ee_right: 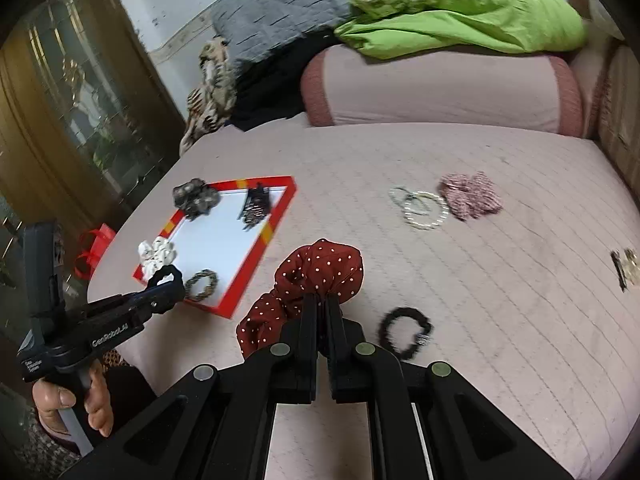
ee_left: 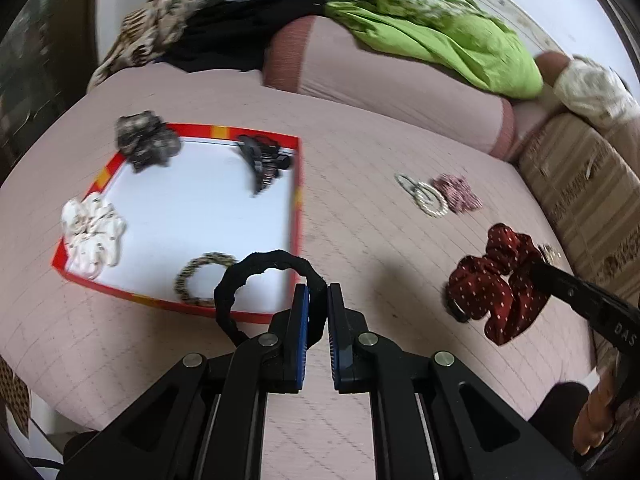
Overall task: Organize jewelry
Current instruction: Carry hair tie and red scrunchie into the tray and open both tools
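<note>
My left gripper [ee_left: 318, 294] is shut on a black hair band [ee_left: 256, 272] and holds it over the near right corner of the red-rimmed white tray [ee_left: 298, 184]. The tray holds a white scrunchie [ee_left: 94, 230], a dark patterned scrunchie [ee_left: 146, 142], a black hair claw [ee_left: 264, 160] and a braided band [ee_left: 200, 280]. My right gripper [ee_right: 322, 300] is shut on a dark red polka-dot scrunchie [ee_right: 316, 276], lifted above the pink bed cover, right of the tray [ee_right: 276, 224]. In the right wrist view the left gripper [ee_right: 168, 284] shows at the tray's near edge.
On the bed cover lie a pearl bracelet [ee_right: 426, 210] with a thin ring, a pink scrunchie [ee_right: 472, 196], a black band [ee_right: 404, 332] and a small clip [ee_right: 624, 268]. A pink bolster [ee_right: 440, 88] and green cloth [ee_right: 460, 16] lie at the back. A wooden cabinet stands on the left.
</note>
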A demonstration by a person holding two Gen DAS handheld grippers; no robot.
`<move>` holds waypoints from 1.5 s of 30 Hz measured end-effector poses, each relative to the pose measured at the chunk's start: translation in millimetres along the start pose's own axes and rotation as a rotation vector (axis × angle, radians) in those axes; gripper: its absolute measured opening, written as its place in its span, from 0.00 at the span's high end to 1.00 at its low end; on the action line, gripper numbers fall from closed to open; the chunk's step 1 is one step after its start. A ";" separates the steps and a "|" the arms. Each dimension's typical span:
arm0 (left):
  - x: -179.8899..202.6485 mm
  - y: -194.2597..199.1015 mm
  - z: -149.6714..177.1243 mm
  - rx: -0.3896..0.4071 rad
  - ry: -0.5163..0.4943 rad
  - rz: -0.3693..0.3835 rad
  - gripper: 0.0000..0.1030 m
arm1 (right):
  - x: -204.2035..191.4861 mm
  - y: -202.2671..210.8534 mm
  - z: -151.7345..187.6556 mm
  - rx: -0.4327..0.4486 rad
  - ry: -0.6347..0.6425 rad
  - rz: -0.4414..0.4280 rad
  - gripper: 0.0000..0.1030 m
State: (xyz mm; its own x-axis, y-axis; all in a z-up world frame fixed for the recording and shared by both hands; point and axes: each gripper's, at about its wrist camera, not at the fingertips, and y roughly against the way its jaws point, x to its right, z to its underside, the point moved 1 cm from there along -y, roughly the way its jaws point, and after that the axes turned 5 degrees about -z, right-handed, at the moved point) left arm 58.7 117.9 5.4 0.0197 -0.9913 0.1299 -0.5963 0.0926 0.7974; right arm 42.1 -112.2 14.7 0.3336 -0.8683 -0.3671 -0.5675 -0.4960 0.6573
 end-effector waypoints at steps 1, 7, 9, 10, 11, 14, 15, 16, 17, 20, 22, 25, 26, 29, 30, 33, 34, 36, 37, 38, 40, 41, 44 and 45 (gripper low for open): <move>-4.9 0.5 -1.0 0.001 0.011 -0.005 0.92 | -5.4 -2.9 -2.4 -0.004 0.009 -0.004 0.95; -49.9 1.6 -12.0 0.003 0.096 -0.061 0.92 | -42.0 -21.5 -18.6 -0.015 0.079 -0.034 0.95; -61.1 1.5 -15.8 0.004 0.113 -0.078 0.92 | -56.4 -31.0 -24.8 -0.023 0.107 -0.044 0.95; -69.1 1.2 -19.9 0.004 0.122 -0.091 0.92 | -61.6 -34.7 -26.5 -0.026 0.117 -0.046 0.95; -74.4 1.0 -22.1 0.005 0.125 -0.097 0.92 | -68.8 -40.7 -29.6 -0.030 0.132 -0.049 0.95; -88.5 -2.7 -32.7 0.003 0.124 -0.120 0.92 | -86.8 -56.6 -37.1 -0.042 0.162 -0.058 0.95; -91.7 -4.6 -36.1 0.003 0.118 -0.128 0.92 | -93.4 -64.0 -39.9 -0.048 0.171 -0.064 0.95; -95.8 -7.9 -41.1 0.001 0.110 -0.140 0.92 | -97.4 -69.3 -41.5 -0.053 0.177 -0.069 0.95; -99.4 -10.8 -45.1 -0.002 0.107 -0.147 0.92 | -101.1 -74.3 -42.7 -0.057 0.181 -0.072 0.95; -106.4 -21.7 -56.3 -0.015 0.108 -0.149 0.92 | -112.9 -93.1 -46.1 -0.072 0.196 -0.075 0.95; -112.6 -33.6 -64.6 -0.032 0.115 -0.139 0.92 | -118.0 -105.5 -48.3 -0.082 0.200 -0.074 0.95; -118.5 -51.1 -73.4 -0.055 0.118 -0.142 0.91 | -120.9 -124.4 -52.6 -0.090 0.190 -0.064 0.95; -119.6 -57.3 -75.8 -0.063 0.119 -0.144 0.91 | -120.7 -130.7 -54.7 -0.094 0.180 -0.063 0.95; -125.9 -78.2 -83.4 -0.093 0.129 -0.154 0.91 | -118.1 -152.2 -59.1 -0.112 0.143 -0.066 0.95; -129.8 -86.7 -86.7 -0.102 0.136 -0.160 0.91 | -117.0 -161.2 -59.9 -0.123 0.134 -0.063 0.95; -139.7 -105.6 -92.5 -0.125 0.152 -0.181 0.91 | -115.6 -185.1 -59.1 -0.154 0.130 -0.043 0.95; -142.1 -109.9 -93.6 -0.130 0.154 -0.185 0.91 | -114.9 -194.8 -57.6 -0.170 0.133 -0.035 0.95; -147.4 -121.0 -95.1 -0.144 0.156 -0.198 0.91 | -112.9 -209.5 -54.6 -0.194 0.137 -0.025 0.95; -149.0 -124.9 -94.9 -0.150 0.154 -0.204 0.91 | -111.7 -214.1 -53.5 -0.201 0.138 -0.023 0.95; -150.8 -128.3 -95.0 -0.154 0.153 -0.207 0.91 | -110.8 -219.5 -51.8 -0.211 0.140 -0.021 0.95; -153.9 -134.2 -94.5 -0.165 0.155 -0.208 0.91 | -108.4 -228.7 -48.6 -0.227 0.141 -0.017 0.95; -155.2 -136.0 -94.3 -0.167 0.156 -0.208 0.91 | -107.3 -231.8 -47.4 -0.233 0.140 -0.016 0.95; -157.8 -139.7 -93.2 -0.163 0.153 -0.214 0.91 | -103.8 -236.8 -45.7 -0.241 0.135 -0.013 0.95; -158.0 -139.5 -93.4 -0.156 0.153 -0.218 0.91 | -103.0 -237.9 -45.4 -0.244 0.133 -0.013 0.95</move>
State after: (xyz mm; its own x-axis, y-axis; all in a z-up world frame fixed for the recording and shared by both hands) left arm 213.8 270.3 -71.3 0.2610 -0.9651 0.0233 -0.4342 -0.0957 0.8957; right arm 176.9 95.7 -74.0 0.4447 -0.8449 -0.2974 -0.3700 -0.4757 0.7980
